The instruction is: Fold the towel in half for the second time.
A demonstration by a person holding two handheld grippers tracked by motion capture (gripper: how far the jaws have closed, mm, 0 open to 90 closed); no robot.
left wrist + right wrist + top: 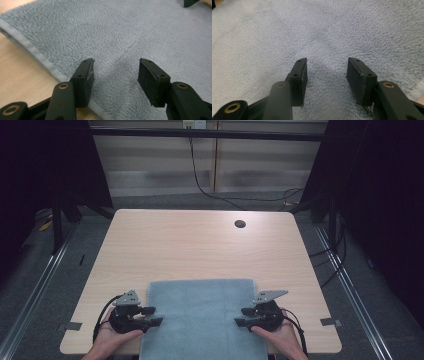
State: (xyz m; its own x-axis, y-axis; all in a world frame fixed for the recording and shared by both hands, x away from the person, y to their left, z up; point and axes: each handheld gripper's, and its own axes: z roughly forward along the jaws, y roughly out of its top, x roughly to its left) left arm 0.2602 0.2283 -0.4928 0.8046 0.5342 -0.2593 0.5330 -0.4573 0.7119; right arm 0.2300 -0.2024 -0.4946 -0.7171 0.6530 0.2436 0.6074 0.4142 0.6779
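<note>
Looking down at the grey towel [200,315] lying flat on the tabletop [200,245], I judge it soft, light and floppy, best pinched at its side hems, where my left tool [152,316] and right tool [243,316] hover with jaws apart, holding nothing.

No words, brand marks, labels, numbers or signs can be read anywhere in these views; the towel [202,320], the table [200,245] and both pairs of black jaws are plain and unmarked, and the small pale fitting [194,124] on the far wall is too small and blurred to make out any writing
</note>
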